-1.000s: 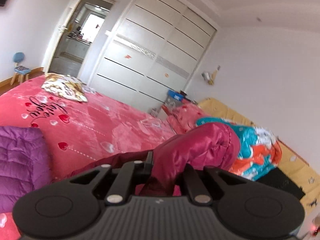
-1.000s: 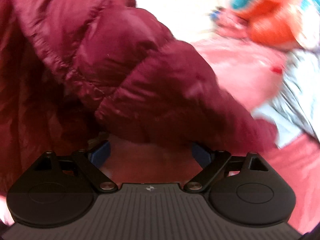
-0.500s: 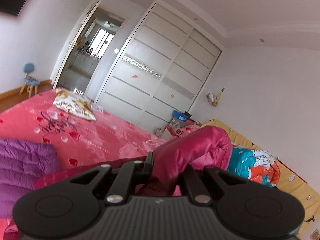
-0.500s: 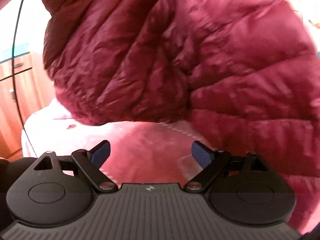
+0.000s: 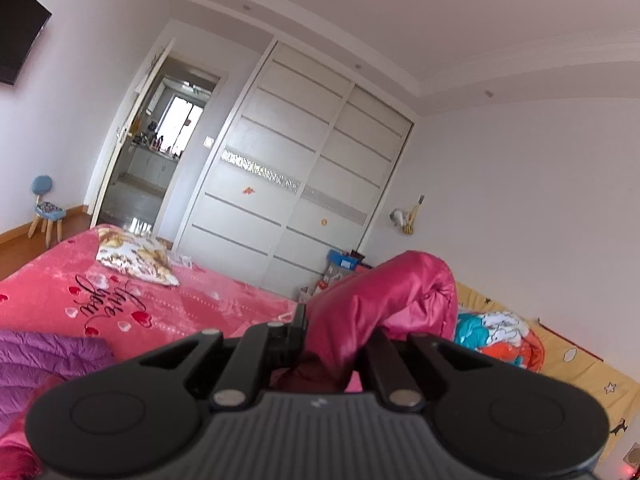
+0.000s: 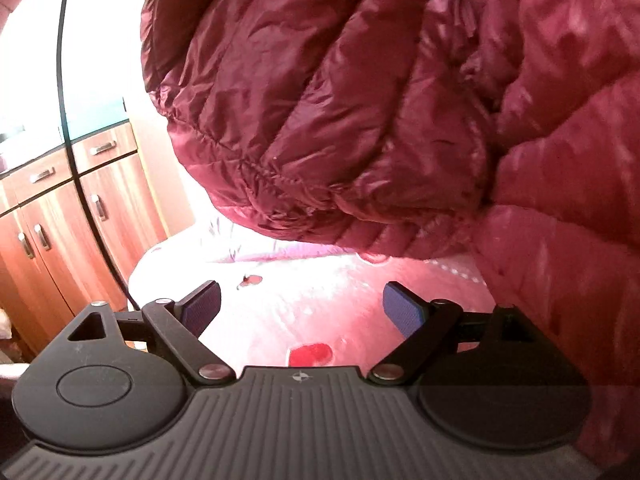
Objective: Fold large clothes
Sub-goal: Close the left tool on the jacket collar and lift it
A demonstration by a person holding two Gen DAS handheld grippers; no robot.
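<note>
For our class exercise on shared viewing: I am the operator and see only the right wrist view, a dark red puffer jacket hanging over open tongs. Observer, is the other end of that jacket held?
Observer: Yes. The left tongs are shut on a fold of the red jacket.
Operator: What else lies on the bed?
Observer: A purple quilted garment lies at the near left on the pink bedspread.
Operator: Anything further along?
Observer: A floral pillow sits at the far end, before the white wardrobe.
Operator: And my own tongs?
Observer: The right tongs stand open, nothing between them.
</note>
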